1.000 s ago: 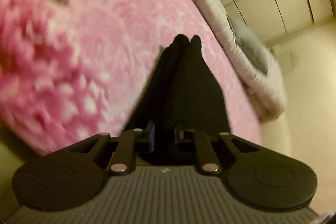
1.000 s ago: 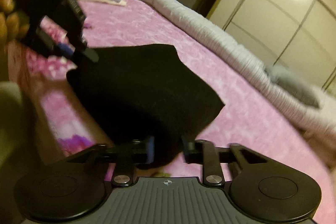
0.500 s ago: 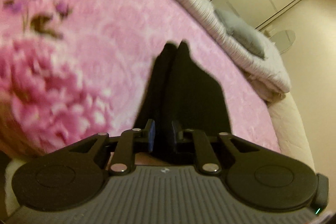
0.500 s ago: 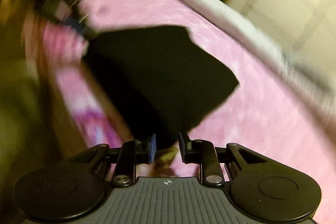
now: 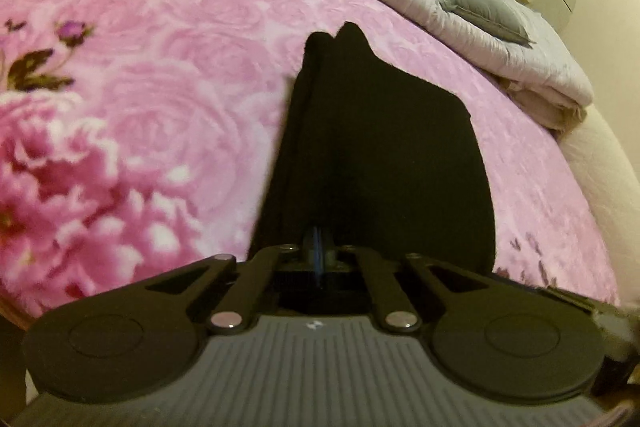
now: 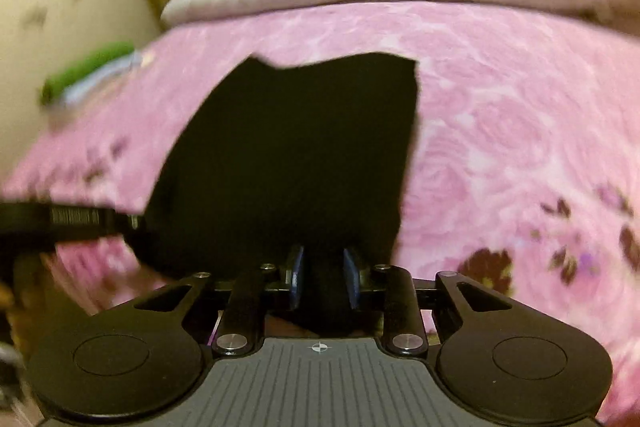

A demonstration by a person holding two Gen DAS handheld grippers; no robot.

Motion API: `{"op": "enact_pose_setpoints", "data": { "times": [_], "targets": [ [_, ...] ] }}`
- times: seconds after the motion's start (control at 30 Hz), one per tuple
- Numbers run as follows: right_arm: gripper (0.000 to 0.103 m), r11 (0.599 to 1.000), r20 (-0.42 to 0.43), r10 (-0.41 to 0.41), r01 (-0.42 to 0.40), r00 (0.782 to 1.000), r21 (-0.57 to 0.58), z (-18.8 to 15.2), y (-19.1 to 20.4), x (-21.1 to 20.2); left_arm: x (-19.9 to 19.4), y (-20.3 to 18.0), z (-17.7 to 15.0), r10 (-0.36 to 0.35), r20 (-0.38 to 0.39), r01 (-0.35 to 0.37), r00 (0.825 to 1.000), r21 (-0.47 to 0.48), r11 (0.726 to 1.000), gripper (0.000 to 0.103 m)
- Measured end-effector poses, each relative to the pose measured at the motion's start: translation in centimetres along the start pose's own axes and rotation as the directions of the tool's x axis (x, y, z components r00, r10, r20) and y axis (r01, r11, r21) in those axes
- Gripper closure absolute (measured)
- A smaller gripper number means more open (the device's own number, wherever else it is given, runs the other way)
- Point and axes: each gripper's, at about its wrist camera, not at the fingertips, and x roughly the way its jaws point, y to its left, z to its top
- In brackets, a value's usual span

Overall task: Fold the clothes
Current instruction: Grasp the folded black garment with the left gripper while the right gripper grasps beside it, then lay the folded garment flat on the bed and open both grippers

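Note:
A black garment (image 5: 380, 155) lies folded on the pink flowered bedspread (image 5: 180, 67). My left gripper (image 5: 318, 251) is shut on its near edge, the blue pads pressed together. In the right wrist view the same black garment (image 6: 296, 155) spreads ahead, and my right gripper (image 6: 320, 275) is closed on a bunch of its near edge between the blue pads. The left gripper (image 6: 68, 219) shows at the garment's left corner in that view.
A rolled grey quilt (image 5: 460, 15) with a grey pillow (image 5: 476, 7) lies along the far side of the bed. Folded green and pale clothes (image 6: 88, 75) are stacked near the wall. Wardrobe doors stand behind.
Both grippers have swung with the garment and brought it lower over the bedspread. The left pads have closed tighter. The right view has turned toward the quilt.

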Motion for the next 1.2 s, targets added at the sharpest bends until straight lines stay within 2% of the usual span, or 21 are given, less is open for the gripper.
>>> {"op": "enact_pose_setpoints", "data": {
  "times": [0.07, 0.13, 0.2, 0.27, 0.33, 0.4, 0.47, 0.63, 0.9, 1.2],
  "targets": [
    [0.076, 1.0, -0.002, 0.017, -0.017, 1.0, 0.003, -0.2, -0.5, -0.1, -0.5, -0.7, 0.2, 0.028, -0.006, -0.027, 1.0, 0.022, 0.999, 0.101],
    [0.076, 0.997, 0.007, 0.046, -0.046, 0.999, 0.062, -0.3, -1.6, -0.8, -1.2, -1.8, 0.3, 0.059, -0.009, -0.058, 0.998, 0.053, 0.997, 0.1],
    [0.075, 0.989, 0.01, 0.062, -0.063, 0.998, 0.134, -0.4, -2.3, -2.3, -2.3, -3.0, 0.2, 0.081, -0.005, -0.081, 0.997, 0.086, 0.993, 0.095],
    [0.074, 0.984, 0.004, 0.059, -0.059, 0.998, 0.17, -0.3, -2.4, -3.7, -3.2, -4.3, -0.2, 0.114, -0.001, -0.113, 0.994, 0.127, 0.985, 0.081],
    [0.067, 0.984, -0.013, 0.047, -0.043, 0.999, 0.175, -0.3, -2.0, -4.6, -3.7, -5.4, -0.8, 0.159, 0.003, -0.157, 0.987, 0.176, 0.972, 0.074],
    [0.054, 0.984, -0.034, 0.034, -0.028, 0.999, 0.176, -0.5, -1.6, -5.3, -4.1, -6.3, -1.5, 0.197, 0.003, -0.193, 0.98, 0.214, 0.958, 0.074],
    [0.052, 0.982, -0.052, 0.032, -0.022, 0.998, 0.19, -0.9, -1.5, -5.4, -4.3, -6.7, -2.1, 0.209, -0.007, -0.202, 0.978, 0.224, 0.953, 0.074],
    [0.049, 0.976, -0.061, 0.041, -0.027, 0.997, 0.215, -2.2, -1.0, -6.4, -5.1, -7.1, -3.3, 0.215, -0.02, -0.205, 0.976, 0.234, 0.95, 0.074],
    [0.048, 0.978, -0.059, 0.0, 0.012, 0.998, 0.21, -2.8, -0.2, -8.0, -7.2, -7.9, -4.5, 0.22, 0.005, -0.214, 0.975, 0.26, 0.942, 0.072],
    [0.048, 0.982, -0.048, -0.008, 0.016, 0.999, 0.187, -2.9, 1.0, -9.1, -8.6, -7.7, -5.2, 0.189, 0.023, -0.189, 0.982, 0.254, 0.948, 0.071]
  ]
}}
